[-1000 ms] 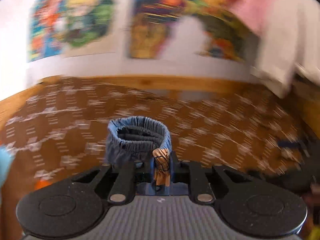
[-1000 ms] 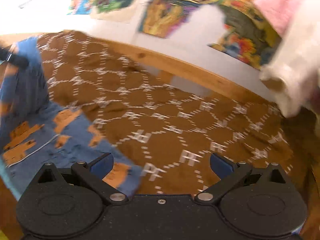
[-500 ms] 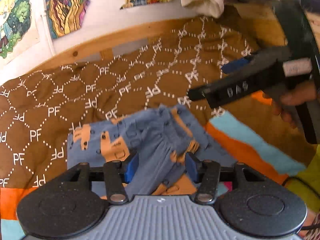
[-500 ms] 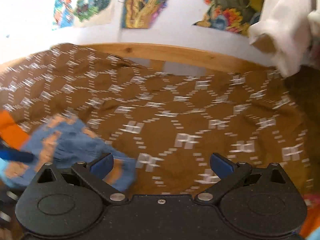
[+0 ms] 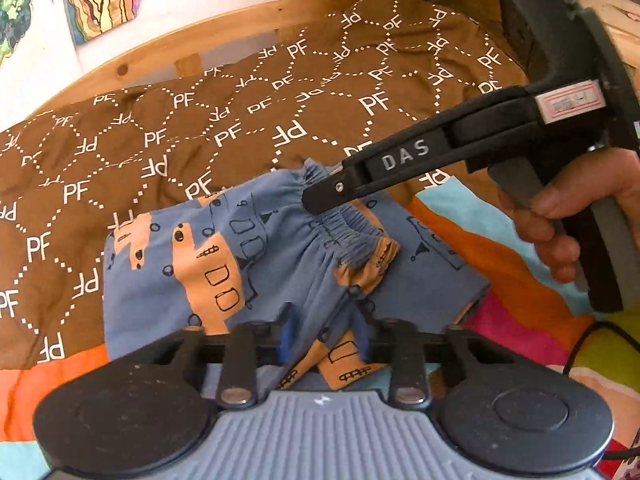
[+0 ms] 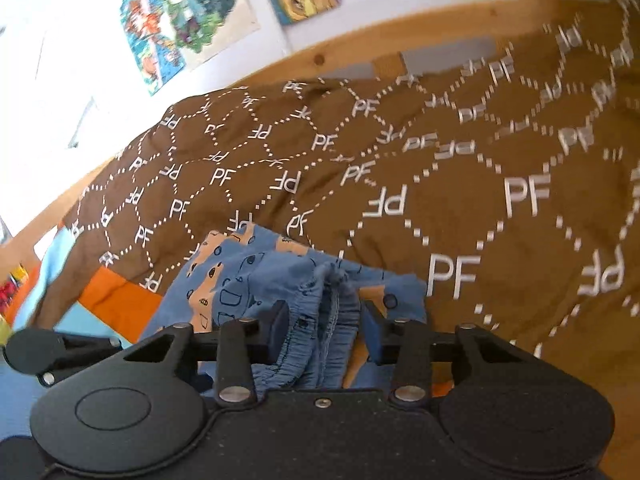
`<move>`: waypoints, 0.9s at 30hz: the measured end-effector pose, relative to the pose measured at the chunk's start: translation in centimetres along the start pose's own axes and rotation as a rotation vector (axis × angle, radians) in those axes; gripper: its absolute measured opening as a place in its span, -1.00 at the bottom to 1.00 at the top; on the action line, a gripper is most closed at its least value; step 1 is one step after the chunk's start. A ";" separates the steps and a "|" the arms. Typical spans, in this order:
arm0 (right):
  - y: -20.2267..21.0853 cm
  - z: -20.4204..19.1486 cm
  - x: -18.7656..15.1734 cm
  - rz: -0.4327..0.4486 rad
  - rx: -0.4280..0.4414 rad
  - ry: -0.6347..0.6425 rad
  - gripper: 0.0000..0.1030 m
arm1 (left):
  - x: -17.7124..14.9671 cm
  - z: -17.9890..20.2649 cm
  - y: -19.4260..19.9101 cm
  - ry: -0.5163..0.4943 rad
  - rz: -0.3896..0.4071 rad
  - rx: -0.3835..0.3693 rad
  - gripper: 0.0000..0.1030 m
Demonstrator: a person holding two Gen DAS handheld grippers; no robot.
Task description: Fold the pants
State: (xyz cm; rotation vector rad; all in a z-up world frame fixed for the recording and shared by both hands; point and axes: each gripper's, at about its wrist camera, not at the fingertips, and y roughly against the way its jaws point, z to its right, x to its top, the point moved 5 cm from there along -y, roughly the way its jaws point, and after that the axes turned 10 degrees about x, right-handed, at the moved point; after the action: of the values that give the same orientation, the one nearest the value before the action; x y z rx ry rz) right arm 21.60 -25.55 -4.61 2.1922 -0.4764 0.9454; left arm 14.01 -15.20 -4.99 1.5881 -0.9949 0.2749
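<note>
Small blue pants [image 5: 248,264] with orange truck prints lie bunched on a bed. My left gripper [image 5: 322,338] sits at the near edge of the pants, its blue pads close together with a fold of the fabric between them. My right gripper [image 6: 324,328] is closed on the gathered elastic waistband [image 6: 332,320]. In the left wrist view the right gripper [image 5: 320,196] reaches in from the right, its black fingers [image 5: 404,160] together on the waistband [image 5: 348,228], held by a hand [image 5: 560,216].
A brown blanket [image 5: 200,128] with white PF lettering covers the bed, over a sheet [image 5: 500,264] of orange, light blue and pink patches. A wooden bed rail [image 6: 360,40] and a white wall with colourful posters [image 6: 180,16] stand behind.
The left gripper brought the pants down from mid-air onto the bed. The right gripper, open and empty before, moved in and closed on the waistband.
</note>
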 end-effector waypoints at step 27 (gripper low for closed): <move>4.8 -1.5 1.1 -0.047 -0.128 0.095 -0.92 | 1.1 1.2 3.2 0.063 0.064 -0.152 -0.74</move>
State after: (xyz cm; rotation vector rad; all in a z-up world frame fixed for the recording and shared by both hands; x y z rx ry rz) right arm 18.90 -27.83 -0.91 2.0259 -0.4274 0.9623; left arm 11.98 -16.58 -2.36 1.4040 -0.9958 0.2853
